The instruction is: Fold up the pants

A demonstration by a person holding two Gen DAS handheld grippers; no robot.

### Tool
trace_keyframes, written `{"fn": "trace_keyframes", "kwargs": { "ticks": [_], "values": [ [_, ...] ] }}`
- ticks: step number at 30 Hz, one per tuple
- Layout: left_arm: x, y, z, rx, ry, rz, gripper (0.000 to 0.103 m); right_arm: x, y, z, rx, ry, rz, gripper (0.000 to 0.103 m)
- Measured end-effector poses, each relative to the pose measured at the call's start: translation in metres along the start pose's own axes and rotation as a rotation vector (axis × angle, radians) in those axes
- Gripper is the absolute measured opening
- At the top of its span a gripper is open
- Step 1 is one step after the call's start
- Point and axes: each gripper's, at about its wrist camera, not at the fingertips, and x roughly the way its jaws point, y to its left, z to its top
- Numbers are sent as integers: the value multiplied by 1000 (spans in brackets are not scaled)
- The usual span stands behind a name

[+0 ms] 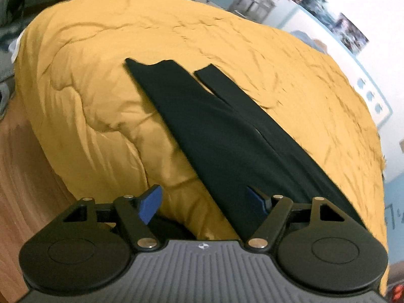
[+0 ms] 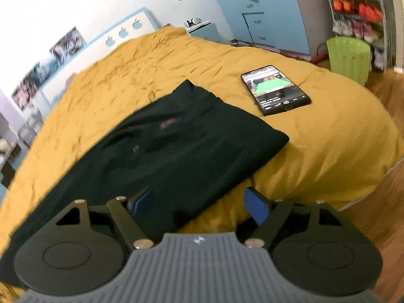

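Here, black pants [image 1: 214, 136] lie flat ahead of both gaping tools, left [image 1: 204, 202] and right [image 2: 199, 203].

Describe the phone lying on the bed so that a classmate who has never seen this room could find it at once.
Start at the wide bed under its mustard-yellow quilted cover. On it lie the black pants; just beyond their waist end, apart from them, is the slim black rectangular smartphone. It alone is hard, flat and lit, its screen showing bright green.

Light: soft indoor light is falling evenly, shadows staying faint.
Blur: right wrist view is smearing.
Edges: fisheye is bending both.
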Motion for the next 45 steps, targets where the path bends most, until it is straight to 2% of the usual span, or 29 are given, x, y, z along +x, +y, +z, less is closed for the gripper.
{"fn": "trace_keyframes", "kwargs": {
  "ticks": [3,6,8,11,15,17,20,21,23,24,26,27,28,29,32,37,42,45],
  "values": [
    [6,7,6,-55,21,-7,86,11,-7,5,49,12,-11,69],
    [5,8,5,-46,4,-18,86,19,-14,7,109,16,2,68],
    [3,9,4,-41,-20,-39,86,24,-16,7,112,20,2,67],
    [2,15,8,-89,-43,-71,86,30,-13,7,90,34,-6,68],
    [13,29,23,-128,-76,-38,80,33,-12,10,90,36,-7,68],
    [28,38,32,-173,-42,-92,79,33,-14,10,106,32,-3,68],
    [47,55,40,-311,-5,-164,79,30,-19,10,147,22,9,66],
    [53,61,42,-358,2,-186,79,29,-21,10,165,18,12,62],
    [58,69,44,-422,6,-216,78,27,-29,10,213,13,14,44],
    [58,69,44,-433,0,-215,76,26,-34,11,239,13,21,40],
    [53,66,43,-431,-24,-174,44,24,-44,11,302,12,42,25],
    [49,65,42,-421,-33,-155,37,22,-49,12,335,9,53,22],
    [44,64,40,-412,-54,-155,18,21,-51,13,353,6,58,16],
    [39,61,39,-406,-71,-163,5,19,-51,14,360,0,60,11],
    [25,51,43,-386,-110,-207,0,13,-45,18,326,-21,71,0],
    [14,26,64,-325,-149,-271,0,2,-31,32,285,-81,165,0],
    [23,8,85,-323,-137,-278,0,3,-26,53,324,-103,221,0],
    [29,-8,94,-287,-136,-265,0,8,-20,72,339,-112,258,0]
  ]
}}
